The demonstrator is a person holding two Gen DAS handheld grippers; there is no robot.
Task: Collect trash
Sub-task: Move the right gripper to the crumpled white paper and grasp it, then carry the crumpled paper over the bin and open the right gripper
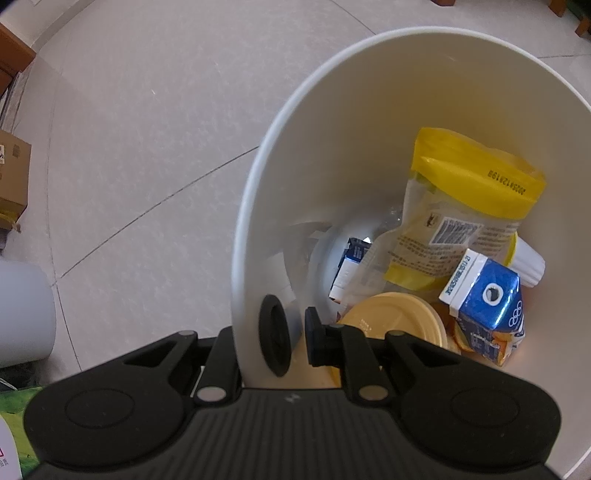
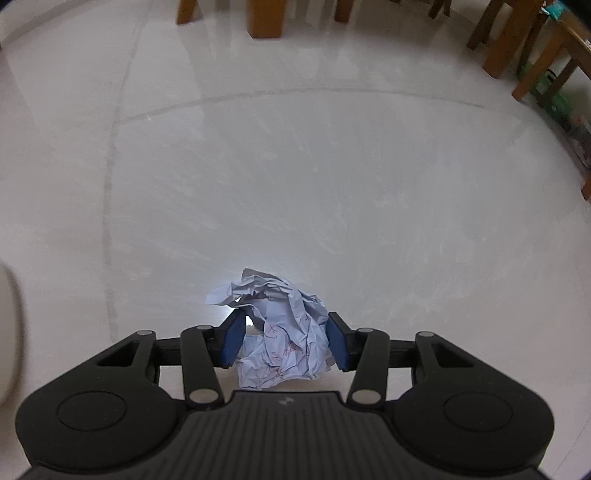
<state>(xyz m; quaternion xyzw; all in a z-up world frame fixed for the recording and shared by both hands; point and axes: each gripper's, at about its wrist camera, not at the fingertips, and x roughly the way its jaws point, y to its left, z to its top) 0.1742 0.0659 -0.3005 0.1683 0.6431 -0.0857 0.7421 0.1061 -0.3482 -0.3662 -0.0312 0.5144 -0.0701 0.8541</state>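
Right hand-held gripper (image 2: 285,341): blue pads pinching a crumpled ball of white paper with red handwriting (image 2: 282,334), held low over the pale glossy tiled floor (image 2: 295,177), brown wooden furniture legs (image 2: 264,18) at the far edge. Left hand-held gripper (image 1: 291,334): black pads clamped on the near wall of a white round plastic bin (image 1: 332,147). Bin contents: yellow-topped clear pouch (image 1: 461,210), blue drink carton (image 1: 487,302), yellow lid (image 1: 395,319).

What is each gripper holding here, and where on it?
The left gripper clamps the white trash bin by its near rim wall, one finger inside, one outside. The right gripper pinches the crumpled paper ball across its sides.
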